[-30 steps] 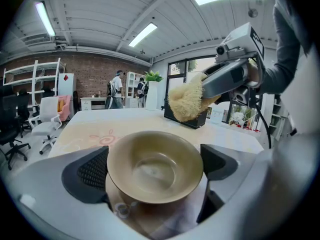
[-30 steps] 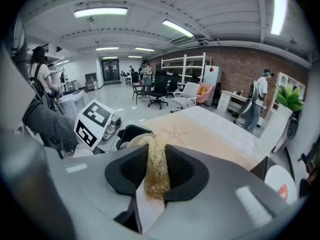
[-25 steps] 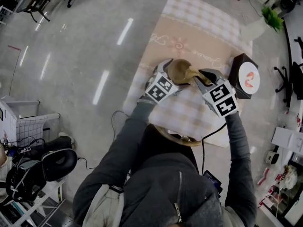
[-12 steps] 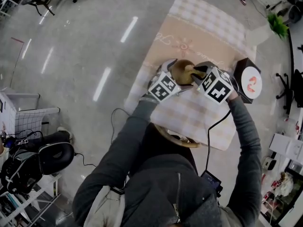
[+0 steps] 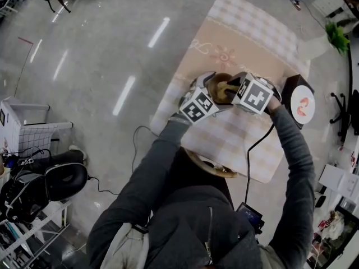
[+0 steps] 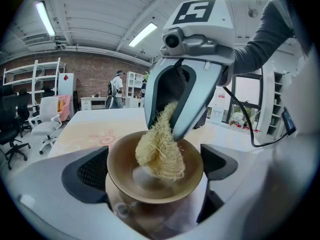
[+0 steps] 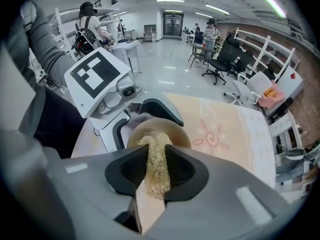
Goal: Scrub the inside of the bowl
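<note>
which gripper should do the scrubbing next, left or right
Right. The right gripper is shut on the loofah, whose free end sits inside the bowl. The left gripper is shut on the bowl from both sides, so it is probably best used to steady it.

Left tongs (image 6: 152, 173) clamped on bowl (image 6: 123, 165), right tongs (image 7: 158, 174) pinching loofah (image 6: 159, 156), arms extended forward

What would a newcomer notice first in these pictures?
A pale, straw-like fibre scrubber, clamped in the right claw, dips into a round brown bowl held between the jaws of the left claw, over the checked beige tablecloth. To their right stands a dark box with a white round top.
</note>
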`<state>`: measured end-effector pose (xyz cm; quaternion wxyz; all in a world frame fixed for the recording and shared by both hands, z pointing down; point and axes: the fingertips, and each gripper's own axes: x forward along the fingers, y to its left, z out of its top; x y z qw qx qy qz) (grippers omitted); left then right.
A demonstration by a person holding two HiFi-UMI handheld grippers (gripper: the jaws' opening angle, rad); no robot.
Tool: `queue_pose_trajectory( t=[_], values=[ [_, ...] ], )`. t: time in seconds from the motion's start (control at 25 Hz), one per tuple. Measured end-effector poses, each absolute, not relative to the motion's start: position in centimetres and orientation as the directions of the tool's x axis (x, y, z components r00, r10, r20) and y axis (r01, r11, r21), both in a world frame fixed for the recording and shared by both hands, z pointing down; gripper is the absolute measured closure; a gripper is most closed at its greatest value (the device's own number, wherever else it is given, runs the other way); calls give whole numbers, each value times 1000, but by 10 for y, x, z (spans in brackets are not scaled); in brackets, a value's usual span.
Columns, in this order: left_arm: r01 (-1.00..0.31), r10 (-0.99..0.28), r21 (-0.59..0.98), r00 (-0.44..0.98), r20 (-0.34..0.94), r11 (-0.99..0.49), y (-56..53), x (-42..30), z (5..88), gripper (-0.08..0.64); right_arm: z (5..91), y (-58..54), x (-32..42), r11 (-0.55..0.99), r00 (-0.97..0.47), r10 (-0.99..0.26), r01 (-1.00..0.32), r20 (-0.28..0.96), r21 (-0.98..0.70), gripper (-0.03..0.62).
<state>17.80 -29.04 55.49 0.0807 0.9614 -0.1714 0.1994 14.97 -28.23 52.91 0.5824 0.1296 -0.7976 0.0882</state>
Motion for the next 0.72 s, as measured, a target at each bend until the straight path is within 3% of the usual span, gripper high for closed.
queue_pose_trajectory(
  t=[0.36,0.72],
  values=[
    [-363,-297,87,859,417,-928,-290,178,561,-8,546,-276,131,962,-279,-27,-267,960,-51,505],
    [-365,-298,86,857,422,-927,-290,178,564,-8,547,-282,118,958,-295,-47,-283,954,-40,514]
  ],
)
